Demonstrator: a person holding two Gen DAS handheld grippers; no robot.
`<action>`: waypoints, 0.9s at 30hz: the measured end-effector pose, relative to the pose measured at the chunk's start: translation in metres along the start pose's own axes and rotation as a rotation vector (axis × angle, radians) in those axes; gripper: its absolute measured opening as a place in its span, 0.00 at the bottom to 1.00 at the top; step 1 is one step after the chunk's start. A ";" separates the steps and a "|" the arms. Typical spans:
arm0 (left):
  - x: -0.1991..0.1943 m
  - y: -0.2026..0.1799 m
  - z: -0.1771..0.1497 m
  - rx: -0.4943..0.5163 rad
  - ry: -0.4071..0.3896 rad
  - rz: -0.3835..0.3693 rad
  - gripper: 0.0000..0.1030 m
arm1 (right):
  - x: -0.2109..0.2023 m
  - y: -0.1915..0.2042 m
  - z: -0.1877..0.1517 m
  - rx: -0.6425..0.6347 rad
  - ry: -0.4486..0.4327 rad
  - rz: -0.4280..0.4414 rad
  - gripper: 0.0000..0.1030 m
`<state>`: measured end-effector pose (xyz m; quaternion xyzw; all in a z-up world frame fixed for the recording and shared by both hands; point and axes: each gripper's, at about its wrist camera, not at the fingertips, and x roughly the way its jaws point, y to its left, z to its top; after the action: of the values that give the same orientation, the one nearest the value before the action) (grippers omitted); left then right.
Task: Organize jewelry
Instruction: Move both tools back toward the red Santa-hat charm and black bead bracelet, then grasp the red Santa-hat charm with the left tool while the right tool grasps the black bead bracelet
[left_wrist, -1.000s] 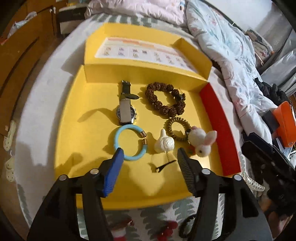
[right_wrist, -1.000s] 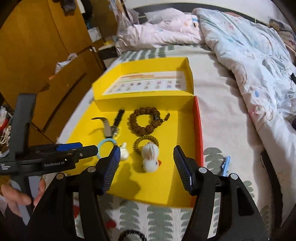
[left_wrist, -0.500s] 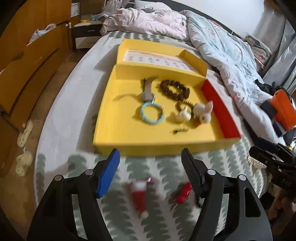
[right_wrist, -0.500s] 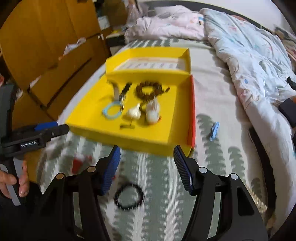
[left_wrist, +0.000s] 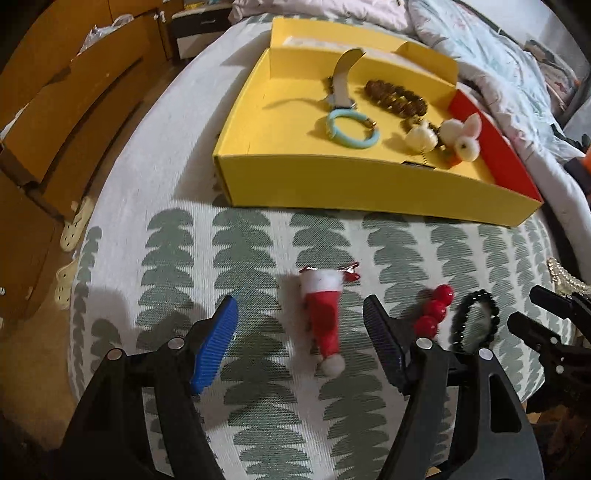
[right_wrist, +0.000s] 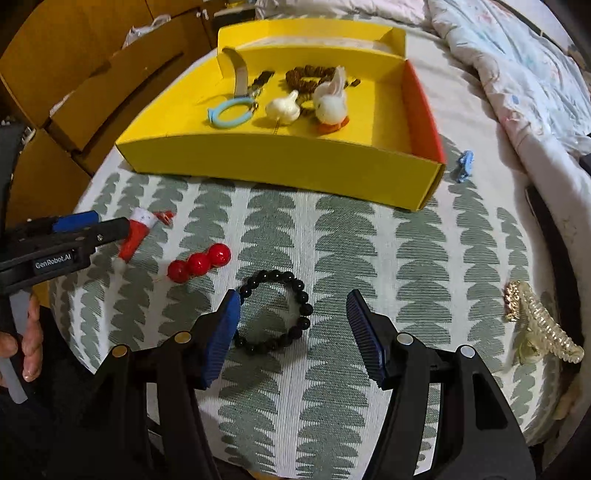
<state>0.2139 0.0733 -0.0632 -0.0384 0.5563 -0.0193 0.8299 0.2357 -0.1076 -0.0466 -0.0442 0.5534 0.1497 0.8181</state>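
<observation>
A yellow box (left_wrist: 351, 184) on the patterned cloth holds a watch (left_wrist: 341, 79), a brown bead bracelet (left_wrist: 395, 96), a blue bangle (left_wrist: 351, 127), a white bird clip (left_wrist: 421, 137) and a bunny charm (left_wrist: 461, 134). My left gripper (left_wrist: 301, 339) is open, its jaws either side of a Santa-hat clip (left_wrist: 325, 314) on the cloth. My right gripper (right_wrist: 291, 325) is open over a black bead bracelet (right_wrist: 273, 312). A red ball clip (right_wrist: 199, 263) lies between the two.
A gold hair claw (right_wrist: 535, 321) lies at the right edge of the round table (right_wrist: 369, 258). A small blue clip (right_wrist: 464, 166) lies right of the box (right_wrist: 280, 162). Wooden drawers (left_wrist: 55, 110) stand left, bedding (right_wrist: 517, 66) behind.
Both grippers pulled back from over the box and dropped low over the near cloth. The left now frames the Santa-hat clip, the right the black bracelet. Both stayed open.
</observation>
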 end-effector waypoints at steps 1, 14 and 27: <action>0.002 0.001 -0.001 -0.003 0.006 0.005 0.68 | 0.005 0.002 0.001 0.001 0.014 0.011 0.58; 0.021 -0.005 -0.003 0.001 0.077 -0.001 0.68 | 0.034 0.001 0.003 0.016 0.091 -0.032 0.56; 0.034 -0.006 -0.001 -0.006 0.101 0.004 0.68 | 0.048 0.007 0.005 -0.011 0.114 -0.077 0.43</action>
<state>0.2261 0.0650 -0.0941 -0.0390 0.5978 -0.0178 0.8005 0.2545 -0.0898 -0.0885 -0.0787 0.5960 0.1183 0.7903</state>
